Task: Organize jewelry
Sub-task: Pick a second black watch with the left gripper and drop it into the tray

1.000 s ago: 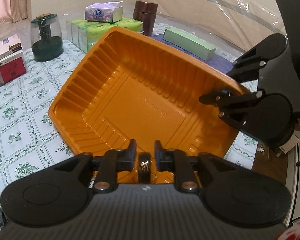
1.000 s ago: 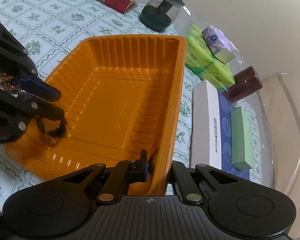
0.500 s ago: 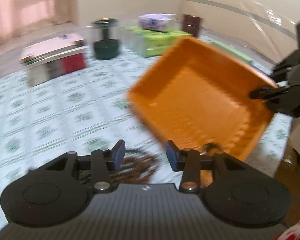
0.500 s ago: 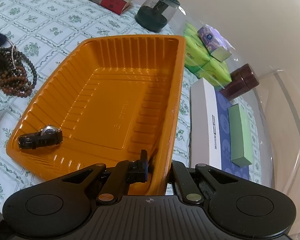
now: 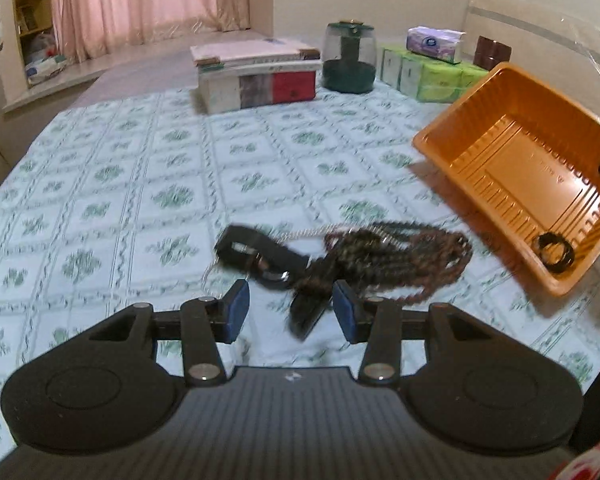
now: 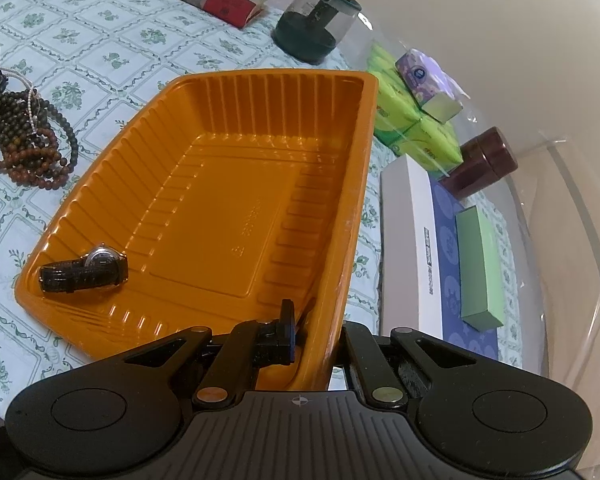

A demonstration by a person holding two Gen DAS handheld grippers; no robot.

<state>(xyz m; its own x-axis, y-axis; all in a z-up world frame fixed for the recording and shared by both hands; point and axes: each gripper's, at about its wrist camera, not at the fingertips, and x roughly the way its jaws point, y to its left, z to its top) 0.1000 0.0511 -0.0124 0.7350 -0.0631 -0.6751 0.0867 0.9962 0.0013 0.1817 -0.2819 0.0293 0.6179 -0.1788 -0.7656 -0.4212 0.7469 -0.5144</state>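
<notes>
An orange plastic tray (image 6: 220,200) rests on the flowered tablecloth, and my right gripper (image 6: 314,340) is shut on its near rim. A black-strapped watch (image 6: 84,274) lies in the tray's left corner, also seen as the watch (image 5: 556,250) in the tray (image 5: 520,160) in the left wrist view. My left gripper (image 5: 291,312) hovers open over a jewelry pile left of the tray. The pile holds a second black watch (image 5: 260,252), brown bead strings (image 5: 400,256) and a thin silver chain (image 5: 312,234). That watch's strap end lies between the pads, untouched. The bead strings (image 6: 24,148) also show in the right wrist view.
Along the table's far side stand a stack of books (image 5: 256,76), a dark green glass-domed jar (image 5: 348,60), green tissue packs (image 5: 428,76), a purple tissue pack (image 5: 434,42) and a brown jar (image 5: 492,52). Right of the tray lie a white-and-blue box (image 6: 424,248) and a green box (image 6: 478,268).
My left gripper let go of the watch in the tray, widened its jaws and swung left out of the tray to above the jewelry pile. The right gripper stayed put on the rim.
</notes>
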